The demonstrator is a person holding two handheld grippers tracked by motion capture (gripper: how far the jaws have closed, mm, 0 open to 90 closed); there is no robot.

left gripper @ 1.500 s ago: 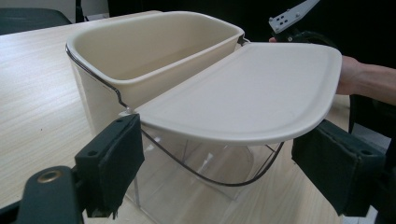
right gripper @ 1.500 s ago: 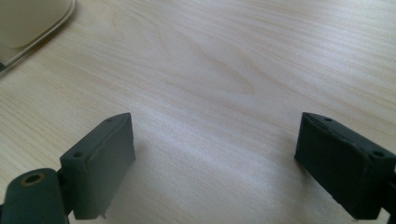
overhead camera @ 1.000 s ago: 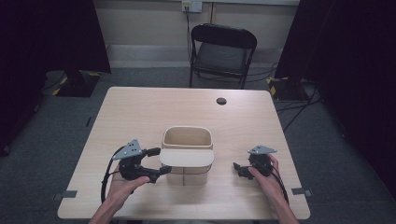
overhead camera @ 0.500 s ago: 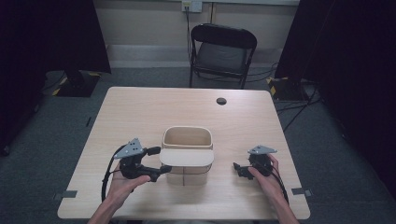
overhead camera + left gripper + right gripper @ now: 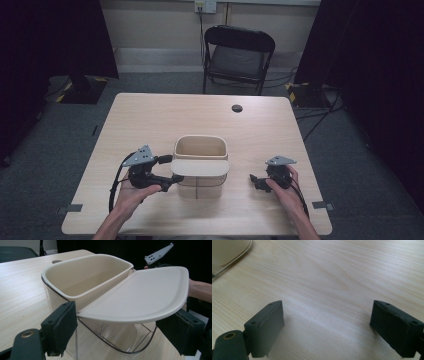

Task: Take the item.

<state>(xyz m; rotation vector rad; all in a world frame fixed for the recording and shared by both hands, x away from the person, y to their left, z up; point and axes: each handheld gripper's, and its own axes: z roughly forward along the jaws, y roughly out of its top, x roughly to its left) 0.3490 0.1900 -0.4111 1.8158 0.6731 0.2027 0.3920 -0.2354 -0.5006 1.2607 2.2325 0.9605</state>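
One cream bin (image 5: 200,148) is sitting empty on my counter (image 5: 150,120), its one lid (image 5: 200,167) hanging at six o'clock. My left tool (image 5: 117,327) is straddling that lid, jaws apart; my right tool (image 5: 327,327) is gaping over bare wood.

The high view looks forward and down from above the near edge of the surface (image 5: 150,125), the left gripper view sits close beside the bin (image 5: 87,277), and the right gripper view faces bare wood beside the bin's corner (image 5: 227,252).

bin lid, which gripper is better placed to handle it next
Left. The left gripper has its open jaws either side of the lid edge, while the right gripper sits apart over bare table.
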